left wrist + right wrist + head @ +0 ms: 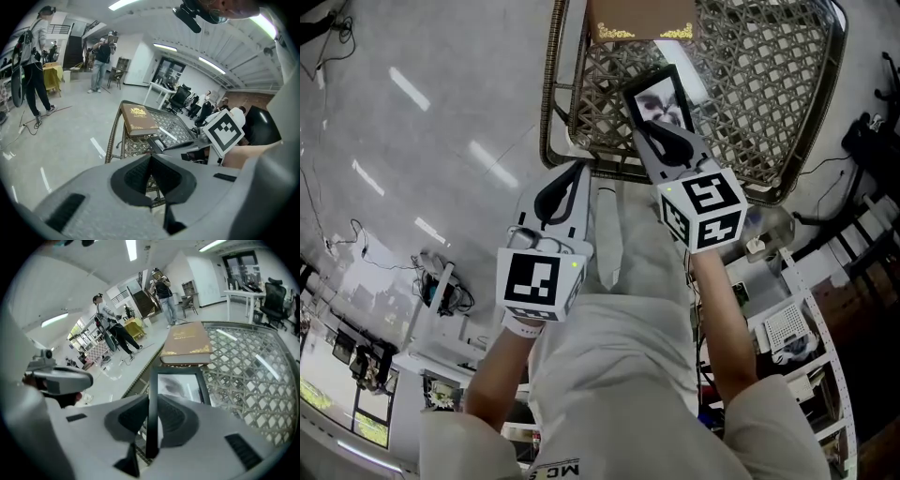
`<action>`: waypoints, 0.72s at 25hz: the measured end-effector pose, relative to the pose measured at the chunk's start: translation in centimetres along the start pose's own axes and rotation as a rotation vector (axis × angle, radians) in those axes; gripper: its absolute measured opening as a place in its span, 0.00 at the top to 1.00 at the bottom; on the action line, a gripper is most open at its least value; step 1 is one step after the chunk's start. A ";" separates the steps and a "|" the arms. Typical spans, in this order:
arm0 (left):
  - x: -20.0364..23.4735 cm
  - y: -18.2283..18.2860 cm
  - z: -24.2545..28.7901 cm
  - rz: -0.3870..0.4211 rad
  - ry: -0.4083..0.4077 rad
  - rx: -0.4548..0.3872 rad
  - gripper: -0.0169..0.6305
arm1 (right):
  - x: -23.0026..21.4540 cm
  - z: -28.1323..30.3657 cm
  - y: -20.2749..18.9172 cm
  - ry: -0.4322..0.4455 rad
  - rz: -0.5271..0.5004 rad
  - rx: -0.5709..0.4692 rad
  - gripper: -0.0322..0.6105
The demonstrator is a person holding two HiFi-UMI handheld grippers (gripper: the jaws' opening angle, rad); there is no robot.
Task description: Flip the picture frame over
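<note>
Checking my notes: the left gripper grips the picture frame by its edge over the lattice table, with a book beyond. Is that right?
No. The right gripper grips the frame by its edge, as the right gripper view shows; the left gripper is shut on nothing. The table and book are as stated.
</note>
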State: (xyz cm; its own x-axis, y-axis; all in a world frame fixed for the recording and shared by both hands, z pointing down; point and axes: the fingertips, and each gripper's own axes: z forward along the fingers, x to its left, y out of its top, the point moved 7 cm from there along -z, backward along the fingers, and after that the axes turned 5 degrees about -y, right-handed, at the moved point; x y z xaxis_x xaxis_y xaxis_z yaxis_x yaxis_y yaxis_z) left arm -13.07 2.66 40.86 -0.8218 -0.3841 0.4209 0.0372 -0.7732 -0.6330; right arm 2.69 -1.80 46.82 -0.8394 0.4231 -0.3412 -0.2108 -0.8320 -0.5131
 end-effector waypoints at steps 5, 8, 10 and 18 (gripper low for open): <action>-0.5 0.0 0.5 0.008 -0.001 0.008 0.94 | -1.0 -0.5 0.3 0.191 0.240 -0.071 0.83; -0.8 -0.2 0.8 0.012 0.001 0.017 0.94 | -2.2 -0.7 0.4 0.321 0.384 -0.122 0.83; -1.2 -0.3 1.1 0.015 0.002 0.024 0.94 | -2.9 -1.0 0.6 0.405 0.459 -0.152 0.83; -3.0 -0.2 2.5 0.034 0.002 0.038 0.94 | -5.6 -1.4 0.3 0.625 0.664 -0.245 0.83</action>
State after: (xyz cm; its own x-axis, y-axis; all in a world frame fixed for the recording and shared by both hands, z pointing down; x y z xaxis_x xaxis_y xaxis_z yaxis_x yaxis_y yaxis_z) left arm -9.19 2.75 41.35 -0.8206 -0.4095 0.3986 0.0866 -0.7786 -0.6215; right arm 8.01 -3.94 47.48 -0.3139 0.0645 -0.9473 0.3845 -0.9036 -0.1890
